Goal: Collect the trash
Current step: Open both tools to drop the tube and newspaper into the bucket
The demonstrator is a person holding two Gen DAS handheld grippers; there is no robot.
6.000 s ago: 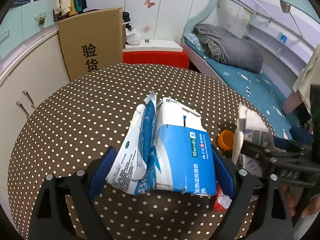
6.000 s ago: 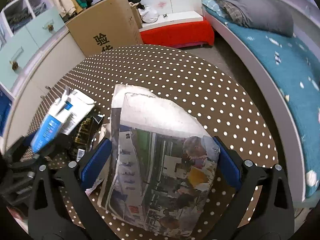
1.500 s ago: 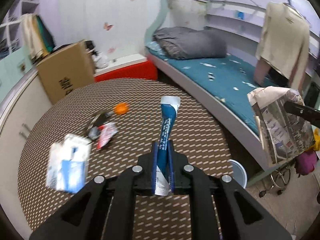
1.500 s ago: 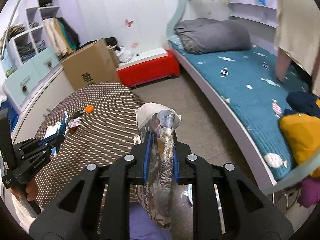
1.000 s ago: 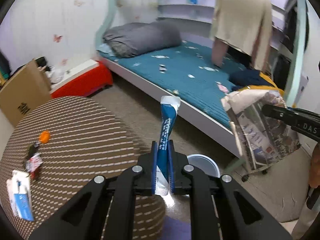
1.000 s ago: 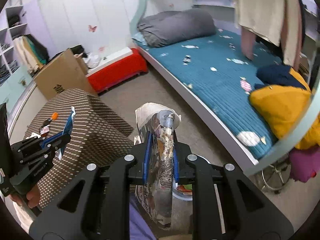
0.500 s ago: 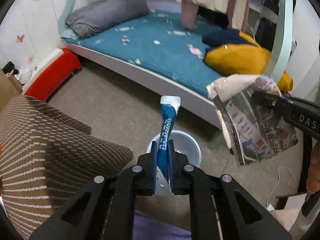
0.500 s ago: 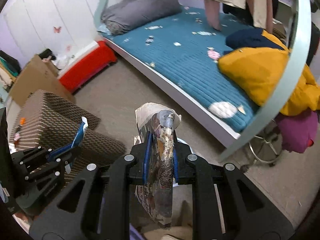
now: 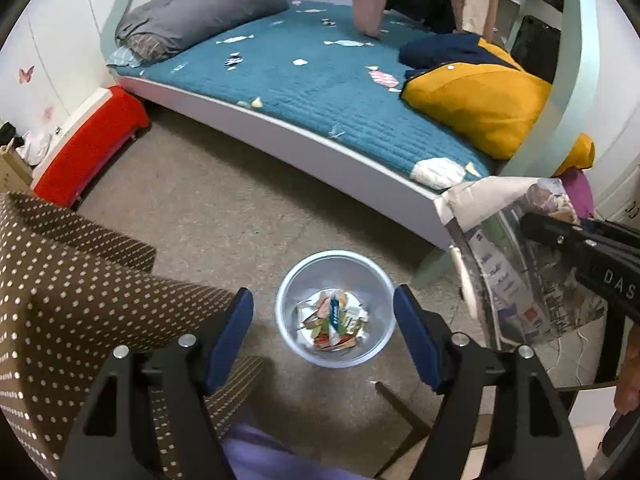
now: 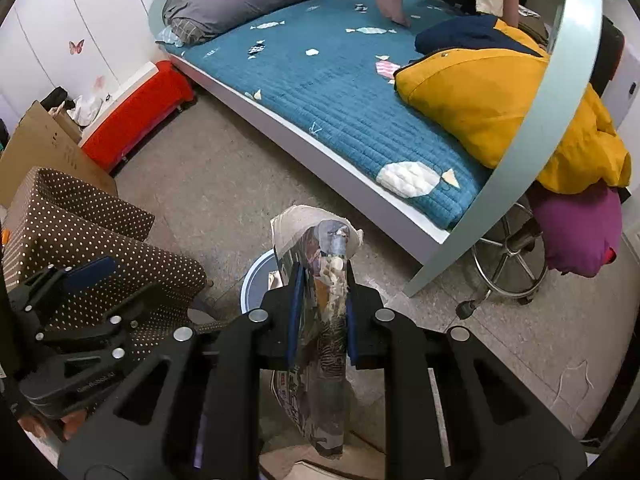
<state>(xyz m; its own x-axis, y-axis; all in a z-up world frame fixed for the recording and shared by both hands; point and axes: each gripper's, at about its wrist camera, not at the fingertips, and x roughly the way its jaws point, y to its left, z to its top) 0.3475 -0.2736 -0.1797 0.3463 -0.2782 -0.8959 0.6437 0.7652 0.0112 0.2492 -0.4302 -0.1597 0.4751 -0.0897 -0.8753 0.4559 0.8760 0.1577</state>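
Gone from my left gripper (image 9: 323,330) is the blue sachet it pinched half a second ago; those jaws have just been opening and now stand wide with nothing between them, blue pads (image 9: 230,336) either side of the view; straight ahead through the gap, at twelve o'clock from the fingertips, sits the pale blue trash bin (image 9: 288,288) on the grey floor (image 9: 208,208), and I can see the blue sachet (image 9: 335,314) lying inside it on top of crumpled wrappers (image 9: 320,334); both views have swung down from the room toward the floor since a second back; over at three o'clock in the left view my right gripper (image 10: 320,316) reaches in, black fingers clamped tight on the folded newspaper (image 9: 516,264); from the right wrist camera that newspaper sticks up between the closed pads and hangs down below them, covering part of the bin rim, which shows at about eleven o'clock of the fingertips; the polka-dot tablecloth (image 9: 72,288) drapes down at nine o'clock in both views; the bed with the teal quilt (image 9: 320,80) runs across the top from ten to two o'clock; a yellow jacket (image 10: 492,112) lies on it at two o'clock; a red bench (image 9: 88,152) sits at ten o'clock; a swivel chair base (image 10: 508,272) shows at three o'clock in the right view.
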